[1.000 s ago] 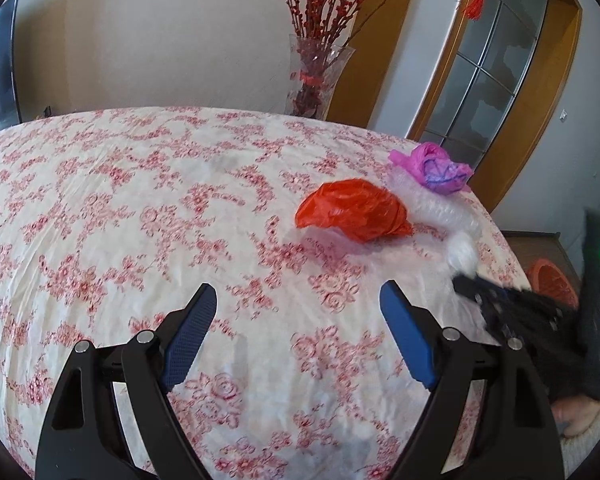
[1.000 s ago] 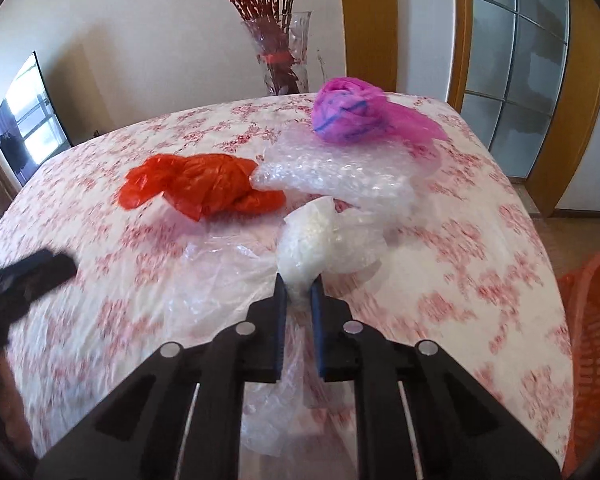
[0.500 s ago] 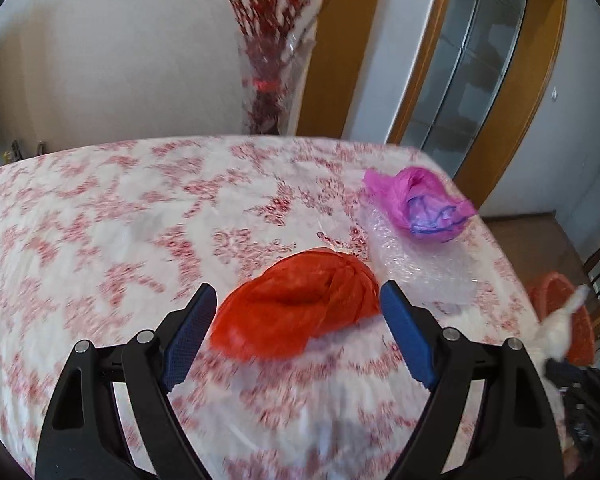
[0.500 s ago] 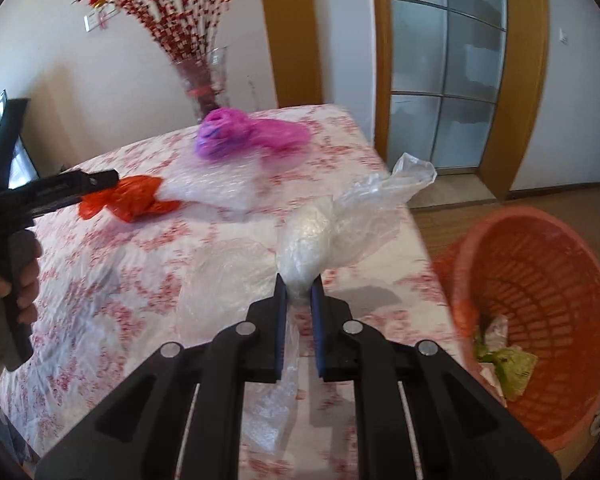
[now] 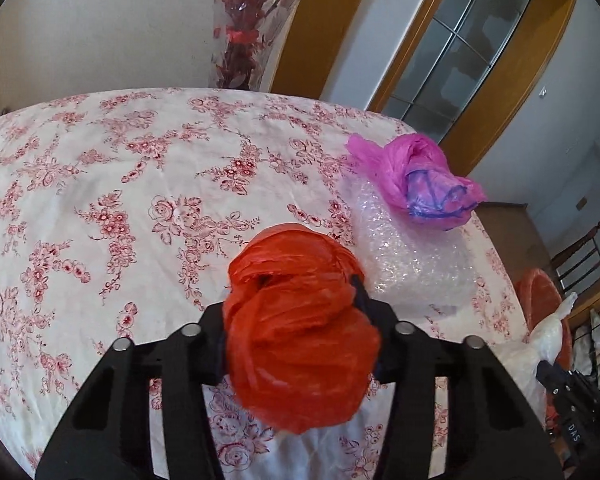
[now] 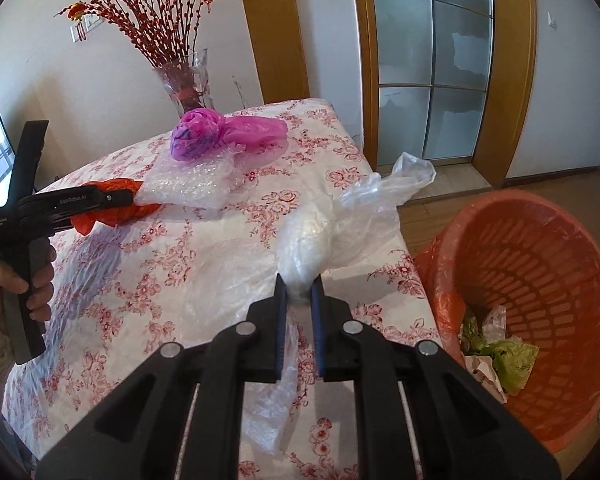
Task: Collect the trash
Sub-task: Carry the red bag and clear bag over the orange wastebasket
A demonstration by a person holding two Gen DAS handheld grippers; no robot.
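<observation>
While both grippers pinch trash, binning comes next.
Left gripper (image 5: 296,320) jaws have just closed on the red bag (image 5: 300,332); right gripper (image 6: 298,296) pinches the clear bag (image 6: 320,236) (orange basket (image 6: 540,280) near).

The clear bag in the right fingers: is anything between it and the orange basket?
Nothing visible. The clear bag hangs past the table corner, and open floor separates it from the basket.

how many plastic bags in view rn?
3: red bag clamped in the left gripper, clear bag clamped in the right gripper, pink bag resting on the bubble wrap. None visibly hidden.
</observation>
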